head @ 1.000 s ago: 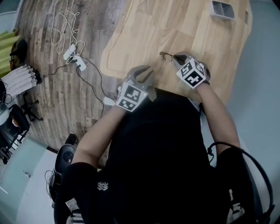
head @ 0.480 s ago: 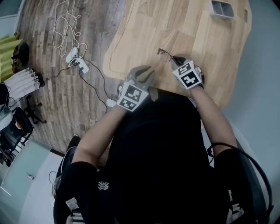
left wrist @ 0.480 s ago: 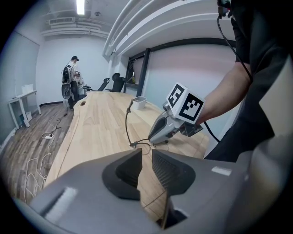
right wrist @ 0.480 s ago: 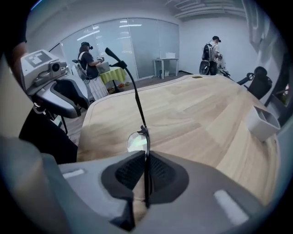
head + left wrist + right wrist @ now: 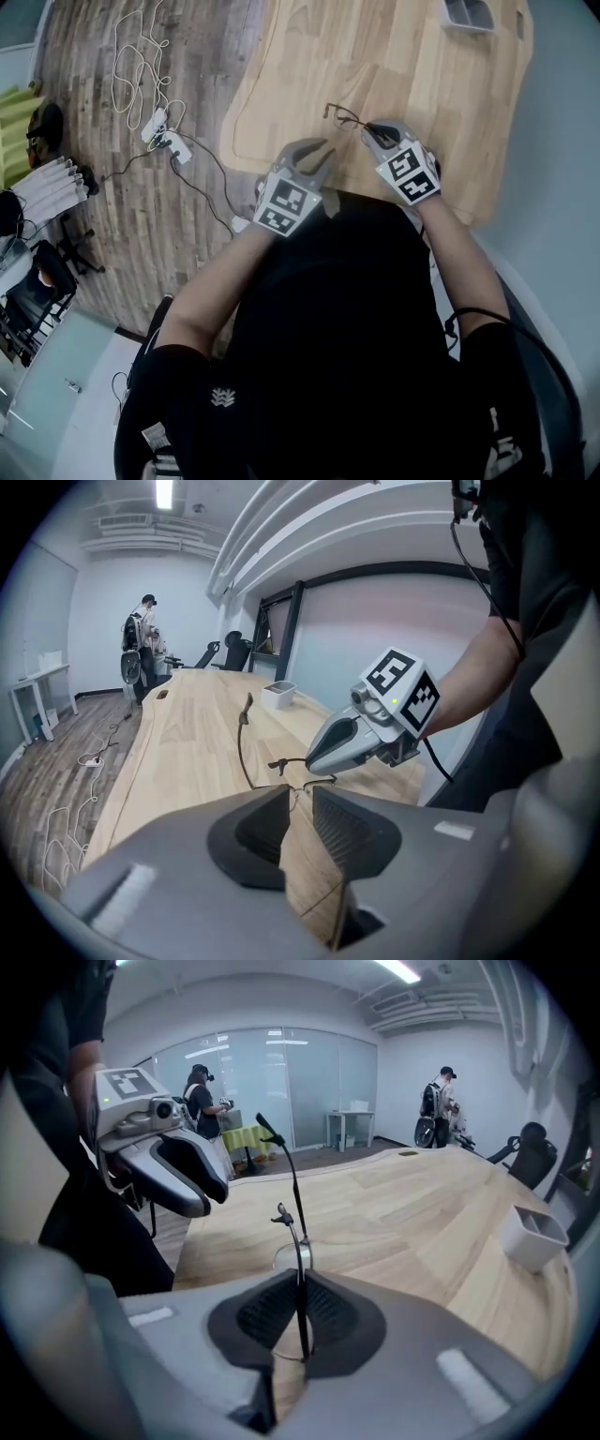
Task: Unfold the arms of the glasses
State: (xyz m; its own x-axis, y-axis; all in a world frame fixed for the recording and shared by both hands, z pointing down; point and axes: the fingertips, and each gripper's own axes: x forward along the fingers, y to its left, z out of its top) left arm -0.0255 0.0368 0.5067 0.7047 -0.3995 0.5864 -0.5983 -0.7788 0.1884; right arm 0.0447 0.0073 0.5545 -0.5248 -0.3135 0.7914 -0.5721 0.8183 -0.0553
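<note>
Right gripper view showed the right tongs [image 5: 300, 1286] clamped on the glasses [image 5: 296, 1241]. Both pads pressed on a thin dark part of the frame, which rose upright out of the jaw tips. A lens rim sat just beyond those tips.

Left gripper view showed the left tongs [image 5: 298, 797] with jaws apart and opening. Only the bare wooden table [image 5: 187, 733] showed through the narrow gap, and nothing lay between the pads. The glasses sat just beyond the left tips, held from the right side by the right tongs. One arm [image 5: 239, 748] of the glasses stood up and away from the frame, past the left tips.

Head view showed the two tongs near each other over the table's near edge. The glasses reached out from the right tips and lay ahead of the left tips. A grey bin [image 5: 466, 11] stood on the table, well beyond the right tongs.
</note>
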